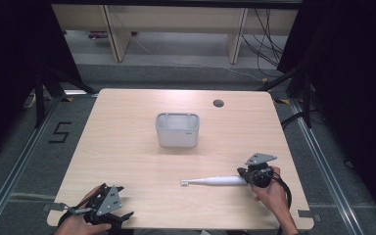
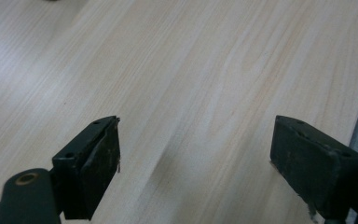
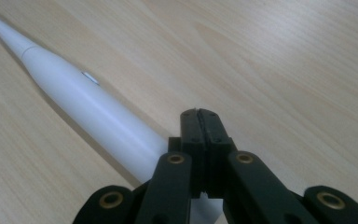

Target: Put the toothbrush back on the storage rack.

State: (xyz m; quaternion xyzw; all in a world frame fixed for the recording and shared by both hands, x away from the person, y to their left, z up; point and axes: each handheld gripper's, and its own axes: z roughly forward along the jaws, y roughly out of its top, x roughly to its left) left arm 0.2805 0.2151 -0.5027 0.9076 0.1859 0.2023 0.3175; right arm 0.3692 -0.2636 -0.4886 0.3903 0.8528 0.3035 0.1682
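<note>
Toothbrush [image 1: 215, 181]: lies flat on the table [image 1: 127, 147], nearer the person than the grey caddy [image 1: 177, 129].
Right gripper [image 3: 200, 114]: jaws pressed together, toothbrush's butt end beside and under them, touching.
Left gripper [image 2: 196, 154]: jaws wide apart over bare table, well apart from toothbrush.

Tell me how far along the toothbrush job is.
Nothing looks done: the toothbrush lies flat on the table, apart from the grey holder. In hand: the right gripper sits at the handle's end, jaws shut together, the handle beside and below them, so a grip is not clear. The left gripper is open over bare wood. Left, probably: lifting the toothbrush into the holder.
</note>
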